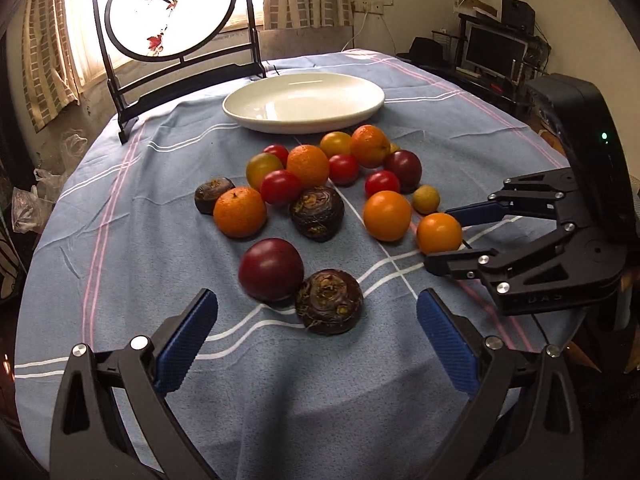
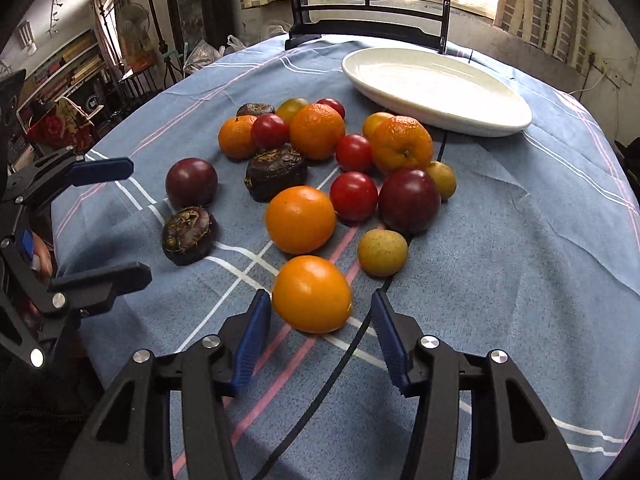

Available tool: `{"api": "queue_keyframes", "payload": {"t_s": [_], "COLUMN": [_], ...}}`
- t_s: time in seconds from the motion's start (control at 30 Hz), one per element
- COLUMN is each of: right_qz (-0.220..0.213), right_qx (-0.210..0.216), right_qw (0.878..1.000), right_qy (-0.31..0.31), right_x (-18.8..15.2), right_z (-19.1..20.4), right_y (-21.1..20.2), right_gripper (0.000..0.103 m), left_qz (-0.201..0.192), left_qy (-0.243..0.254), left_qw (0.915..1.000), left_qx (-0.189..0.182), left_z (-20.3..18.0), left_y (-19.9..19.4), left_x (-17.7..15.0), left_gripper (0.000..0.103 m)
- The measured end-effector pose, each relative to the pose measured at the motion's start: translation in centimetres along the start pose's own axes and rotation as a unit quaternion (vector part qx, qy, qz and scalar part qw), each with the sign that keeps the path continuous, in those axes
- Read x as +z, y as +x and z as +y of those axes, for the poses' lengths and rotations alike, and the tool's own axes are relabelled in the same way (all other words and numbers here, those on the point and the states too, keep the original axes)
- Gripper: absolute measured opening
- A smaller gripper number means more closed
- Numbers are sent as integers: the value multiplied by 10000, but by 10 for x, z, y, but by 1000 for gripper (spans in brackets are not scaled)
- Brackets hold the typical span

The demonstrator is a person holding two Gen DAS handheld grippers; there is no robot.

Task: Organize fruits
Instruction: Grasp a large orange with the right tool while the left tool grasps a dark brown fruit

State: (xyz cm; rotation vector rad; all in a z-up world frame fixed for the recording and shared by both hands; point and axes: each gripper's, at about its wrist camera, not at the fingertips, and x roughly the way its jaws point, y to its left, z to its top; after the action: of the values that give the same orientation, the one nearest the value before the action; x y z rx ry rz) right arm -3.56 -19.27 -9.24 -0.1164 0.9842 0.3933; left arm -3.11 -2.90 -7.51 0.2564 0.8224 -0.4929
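The right tongs (image 2: pixel 320 332) are spread wide around 1 small orange fruit (image 2: pixel 311 294), not squeezing yet. The left tongs (image 1: pixel 316 320) wait, spread wide, near a dark plum (image 1: pixel 271 269). Next comes a squeeze, then carrying it ahead to the white plate (image 2: pixel 500 120).

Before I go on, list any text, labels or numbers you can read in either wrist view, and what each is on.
"D A S": faint embossed letters on the black body of the right gripper, seen from the left wrist; possibly only part of a word.
Round dark emblem with white marks among the clutter in the room: too small to read.
Spines on the shelves: blurred, unreadable.
The fruits, white oval plate and blue striped tablecloth carry no text.
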Motion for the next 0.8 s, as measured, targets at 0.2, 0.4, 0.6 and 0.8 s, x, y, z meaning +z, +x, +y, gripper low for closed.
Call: {"api": "queue_keyframes", "payload": {"t_s": [0.2, 0.4, 0.6, 0.8], "right_qz": [-33, 20, -18, 27], "right_qx": [77, 128, 80, 89], "right_qw": [9999, 9999, 10000, 10000], "right_qy": [-107, -56, -51, -26], "right_x": [0, -3, -3, -4], "right_z": [-4, -8, -9, -10], "right_y": [-6, -12, -14, -10], "right_gripper": [37, 37, 37, 37], "left_qz": [429, 490, 675, 770], "left_qy": [-309, -530, -384, -491], "left_qw": [9986, 9974, 9969, 9957], "left_qx": [40, 27, 128, 127], "left_z": [4, 8, 1, -2], "left_y": [25, 24, 22, 28], "left_x": [3, 8, 1, 3], "left_gripper": [71, 65, 62, 52]}}
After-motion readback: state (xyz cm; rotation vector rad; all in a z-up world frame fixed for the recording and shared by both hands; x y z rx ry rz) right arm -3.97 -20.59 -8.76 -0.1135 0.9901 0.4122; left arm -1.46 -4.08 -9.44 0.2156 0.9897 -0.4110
